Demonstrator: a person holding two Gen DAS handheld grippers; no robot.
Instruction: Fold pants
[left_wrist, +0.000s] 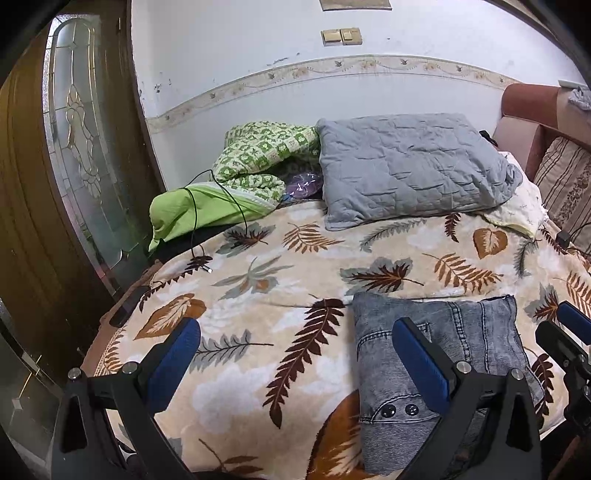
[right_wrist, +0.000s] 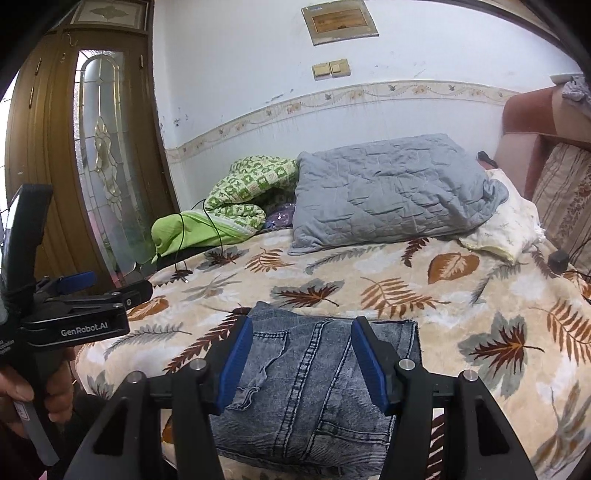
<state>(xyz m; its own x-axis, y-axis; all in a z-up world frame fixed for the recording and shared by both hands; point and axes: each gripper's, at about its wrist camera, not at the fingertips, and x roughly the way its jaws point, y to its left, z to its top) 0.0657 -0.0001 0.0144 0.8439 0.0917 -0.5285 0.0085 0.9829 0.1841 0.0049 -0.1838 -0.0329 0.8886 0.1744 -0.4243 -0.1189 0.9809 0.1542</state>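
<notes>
Blue pads of the right gripper (right_wrist: 302, 363) hang spread over the folded jeans (right_wrist: 317, 380), pinching nothing; one pair, at the near edge of the leaf-print blanket (right_wrist: 461, 295). Only the left-wrist view shows the jeans' two buttons (left_wrist: 399, 410). Left gripper (left_wrist: 295, 363): spread wide, empty. One grey pillow (left_wrist: 410, 166).

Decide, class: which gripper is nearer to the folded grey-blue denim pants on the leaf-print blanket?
Right. The right gripper hangs directly over the folded grey-blue denim pants, jaws open astride them. The left gripper sits off to their left side, mostly over the leaf-print blanket.
</notes>
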